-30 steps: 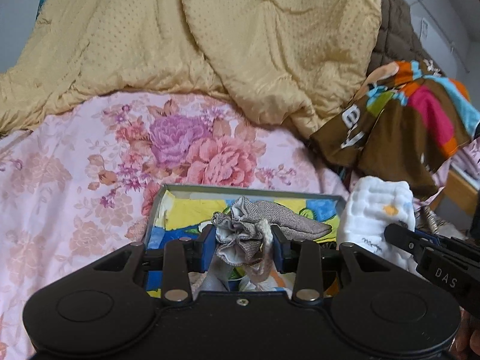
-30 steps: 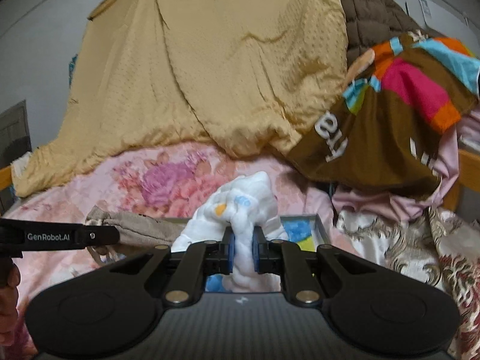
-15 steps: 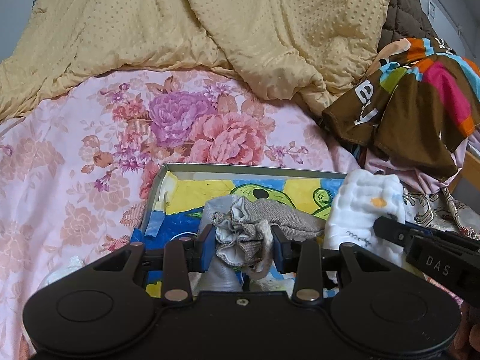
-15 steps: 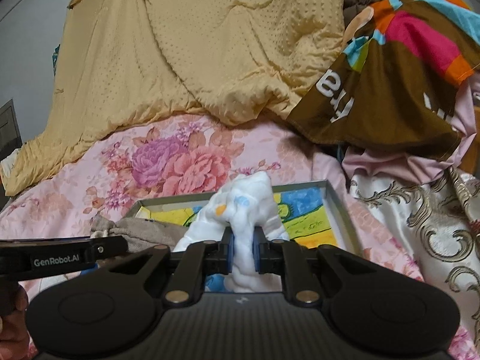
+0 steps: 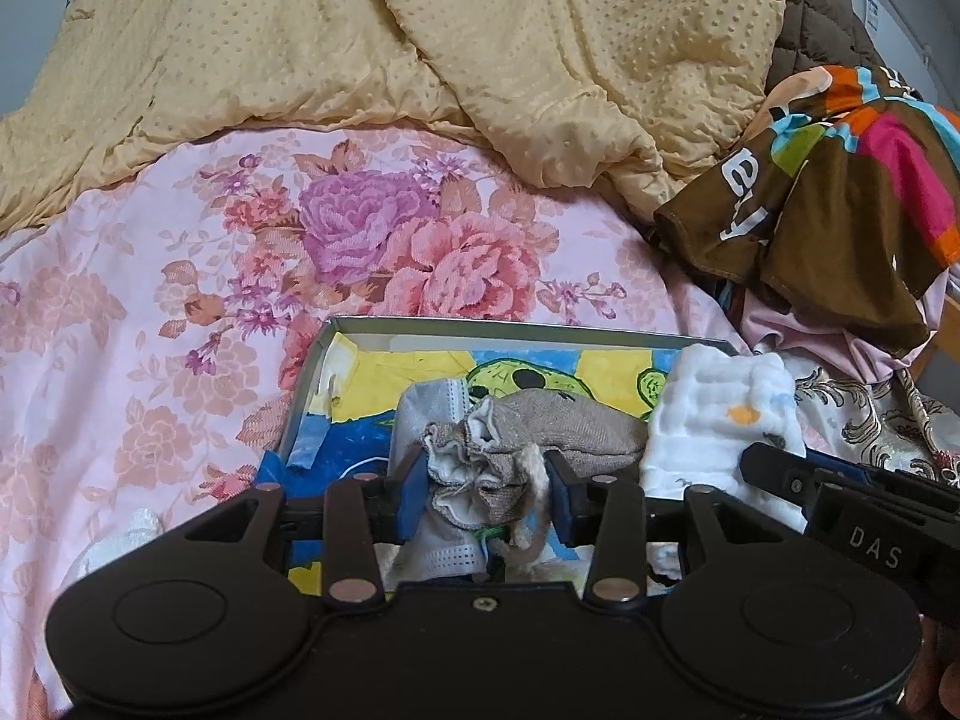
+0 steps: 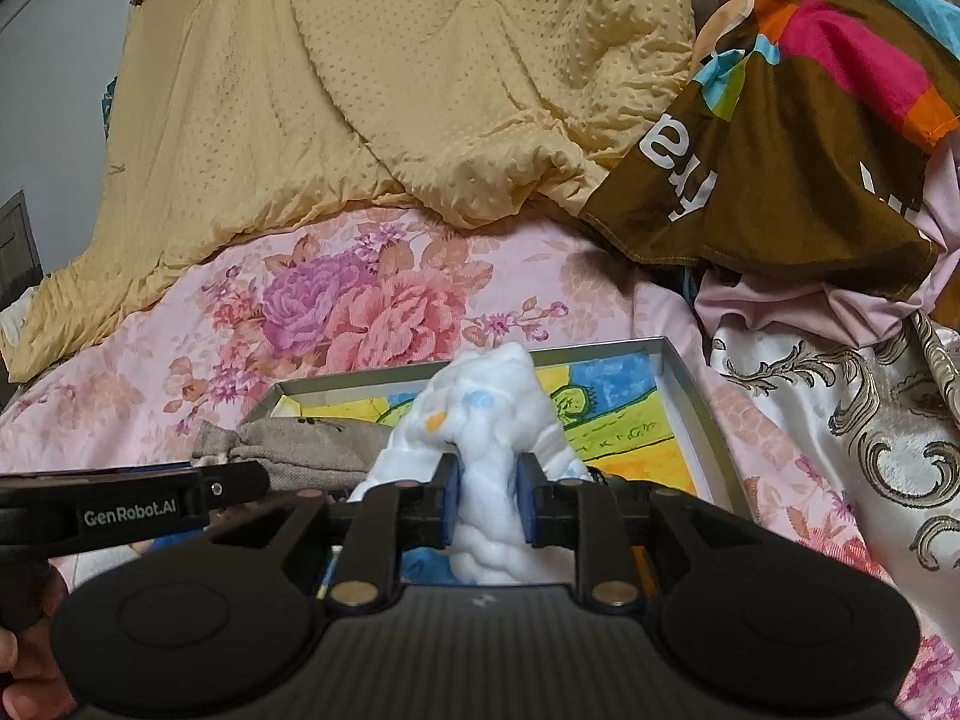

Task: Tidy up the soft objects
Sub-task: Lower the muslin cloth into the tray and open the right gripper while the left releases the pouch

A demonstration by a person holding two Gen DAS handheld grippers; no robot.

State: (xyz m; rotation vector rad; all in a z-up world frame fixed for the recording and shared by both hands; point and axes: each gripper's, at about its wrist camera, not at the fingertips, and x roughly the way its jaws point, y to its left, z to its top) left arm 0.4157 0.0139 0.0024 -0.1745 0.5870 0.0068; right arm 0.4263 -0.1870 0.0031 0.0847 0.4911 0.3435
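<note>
The left gripper (image 5: 487, 495) held the grey drawstring pouch (image 5: 540, 432) over the tray (image 5: 312, 372), near its left end; its jaws had just eased apart, pads touching the cloth. Right of it, the right gripper (image 6: 487, 501) hung over the same tray, jaws just widened, the white cloth (image 6: 480, 420) bunched between them.

The right gripper (image 6: 487, 495) has just been opening its jaws, with a white quilted cloth (image 6: 480, 420) bunched between the blue pads over a shallow tin tray (image 6: 690, 396). A grey-brown drawstring pouch (image 6: 300, 447) lies at the tray's left end, beside the left gripper (image 6: 150, 501).
</note>
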